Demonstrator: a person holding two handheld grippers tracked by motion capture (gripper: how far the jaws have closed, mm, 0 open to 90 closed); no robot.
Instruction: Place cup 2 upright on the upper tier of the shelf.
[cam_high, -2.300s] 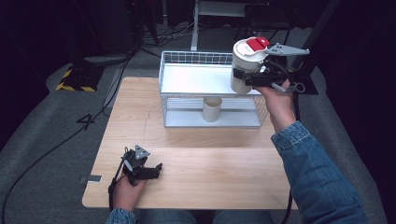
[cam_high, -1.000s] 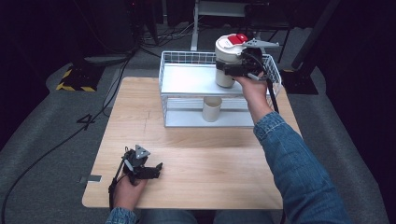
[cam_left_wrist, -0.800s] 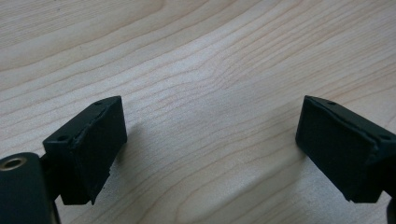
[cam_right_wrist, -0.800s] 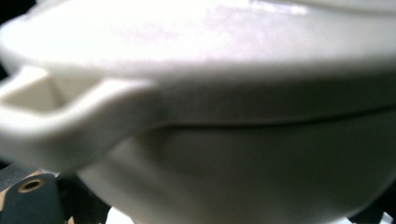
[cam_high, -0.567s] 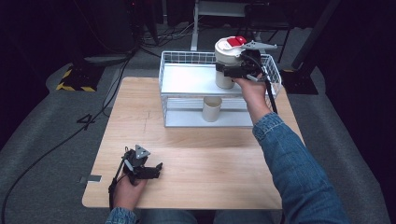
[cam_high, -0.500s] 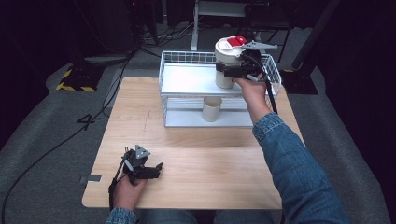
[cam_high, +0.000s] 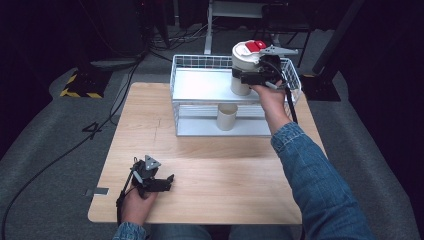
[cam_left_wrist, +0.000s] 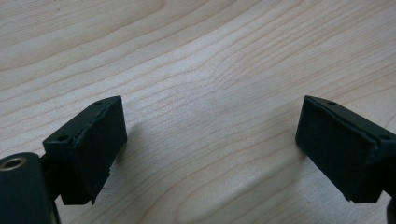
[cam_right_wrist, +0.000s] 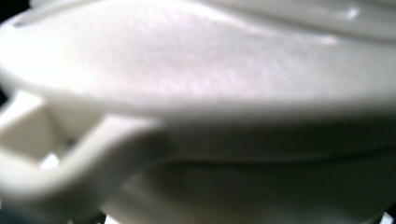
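Resting on the wooden table (cam_high: 210, 165), left gripper (cam_high: 170, 178) fingers apart; right's state unclear.

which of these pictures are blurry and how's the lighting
Right gripper view: the white container sits too close, soft and blurred. Left gripper view: sharp wood grain on the table, soft shadows beside the pads. High view: table lit, surroundings dark.
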